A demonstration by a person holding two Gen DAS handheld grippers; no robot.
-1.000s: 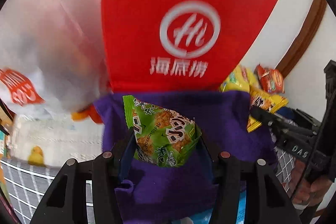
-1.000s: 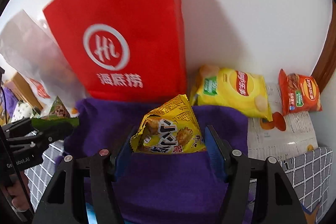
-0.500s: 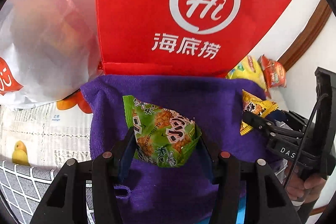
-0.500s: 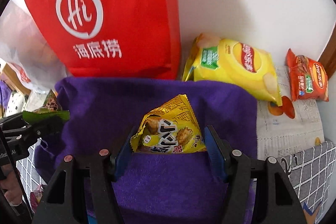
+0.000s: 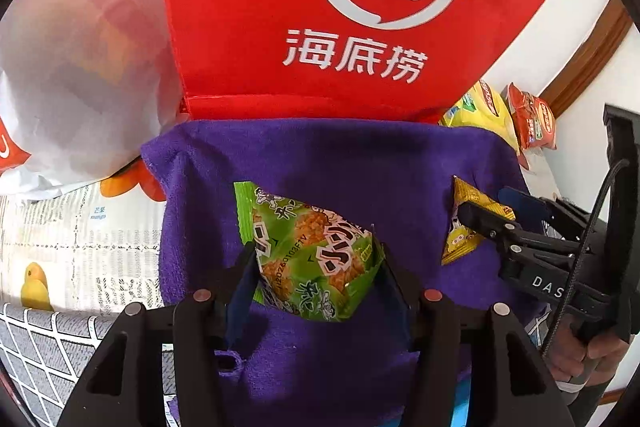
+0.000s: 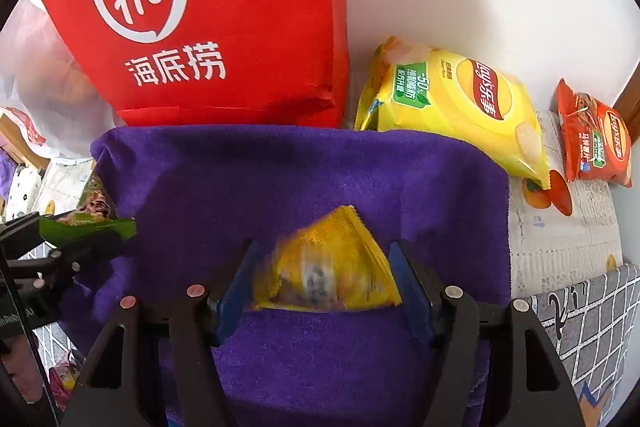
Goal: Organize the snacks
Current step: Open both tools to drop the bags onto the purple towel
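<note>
My left gripper is shut on a green snack packet and holds it over the purple towel. My right gripper holds a yellow snack packet, which looks blurred between the blue pads. The yellow packet and the right gripper also show at the right of the left wrist view. The green packet and the left gripper show at the left edge of the right wrist view. Both packets are low over the towel.
A red Haidilao bag stands right behind the towel against the wall. A white plastic bag sits to its left. A large yellow Lay's bag and a small red Lay's bag lie at the right on newspaper.
Both grippers have moved forward and down toward the towel with their packets. The red bag looms larger. The yellow packet is now blurred in the right gripper.
</note>
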